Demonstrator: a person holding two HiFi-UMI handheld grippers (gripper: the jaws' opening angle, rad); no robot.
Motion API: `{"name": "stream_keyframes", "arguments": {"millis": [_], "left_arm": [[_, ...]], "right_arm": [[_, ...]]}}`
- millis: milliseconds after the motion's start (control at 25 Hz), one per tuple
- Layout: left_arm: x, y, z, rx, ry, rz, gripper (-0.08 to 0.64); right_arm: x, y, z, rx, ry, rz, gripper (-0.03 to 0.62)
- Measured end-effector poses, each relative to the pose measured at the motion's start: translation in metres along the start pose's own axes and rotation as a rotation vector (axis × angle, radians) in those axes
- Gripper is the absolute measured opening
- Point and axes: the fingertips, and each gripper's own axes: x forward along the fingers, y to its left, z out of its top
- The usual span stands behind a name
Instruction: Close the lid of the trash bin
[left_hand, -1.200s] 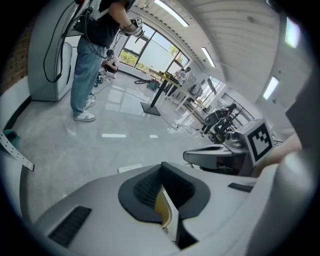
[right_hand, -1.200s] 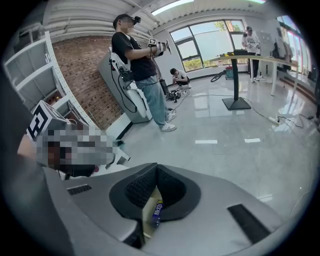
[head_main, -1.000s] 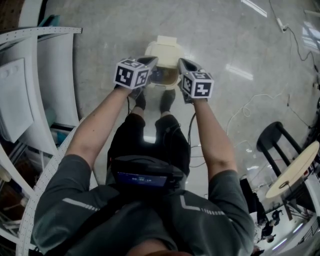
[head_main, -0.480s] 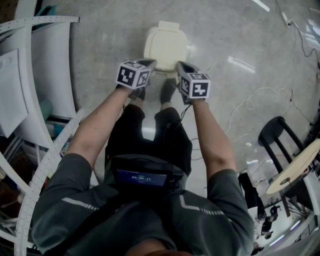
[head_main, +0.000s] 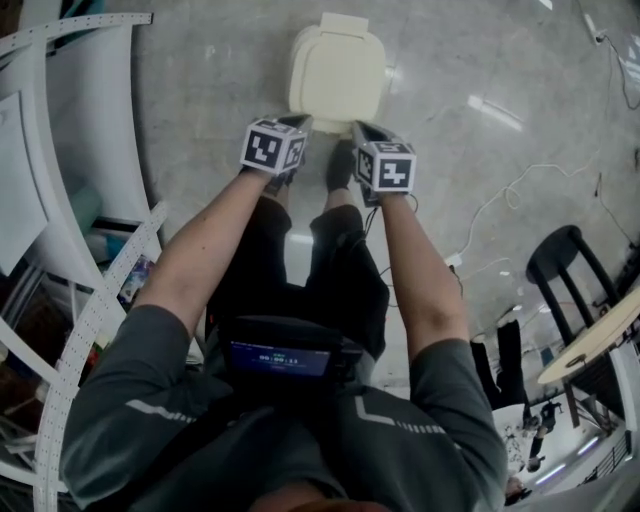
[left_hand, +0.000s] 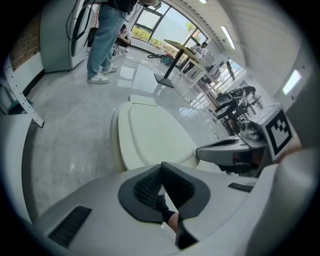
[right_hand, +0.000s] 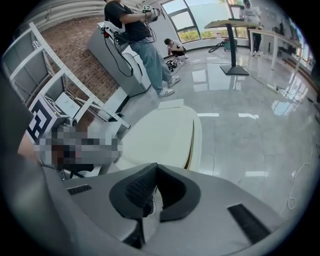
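A cream trash bin (head_main: 338, 72) stands on the grey floor just beyond the person's feet, its lid lying flat and closed. The left gripper (head_main: 298, 122) and right gripper (head_main: 362, 128) hover side by side over the bin's near edge, not touching it. Both are shut with nothing between the jaws. In the left gripper view the closed lid (left_hand: 152, 135) lies ahead of the left gripper (left_hand: 161, 167), with the right gripper (left_hand: 230, 147) beside it. The right gripper view shows the lid (right_hand: 160, 137) past the right gripper (right_hand: 156, 167).
White perforated shelving (head_main: 80, 300) runs along the left. A black chair (head_main: 565, 265) and a round table (head_main: 600, 340) stand at the right, with cables (head_main: 500, 200) on the floor. Other people (right_hand: 140, 35) stand farther back near a white machine.
A second ago the bin's lid stood open with the inside showing; now it lies flat on the bin. Both grippers stay shut just above the bin's near edge.
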Motion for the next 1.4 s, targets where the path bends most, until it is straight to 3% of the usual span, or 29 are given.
{"name": "stream_keyframes", "arguments": {"millis": [360, 840, 1400], "left_arm": [[0.03, 0.018, -0.021, -0.09, 0.022, 0.007, -0.001], [0.042, 0.025, -0.03, -0.032, 0.06, 0.012, 0.0], [0.048, 0.027, -0.033, -0.064, 0.111, 0.036, -0.001]], "right_arm": [[0.032, -0.001, -0.028, 0.007, 0.08, -0.025, 0.009], [0.048, 0.0, -0.038, 0.012, 0.105, -0.046, 0.009], [0.051, -0.006, -0.04, 0.074, 0.082, -0.057, 0.009]]}}
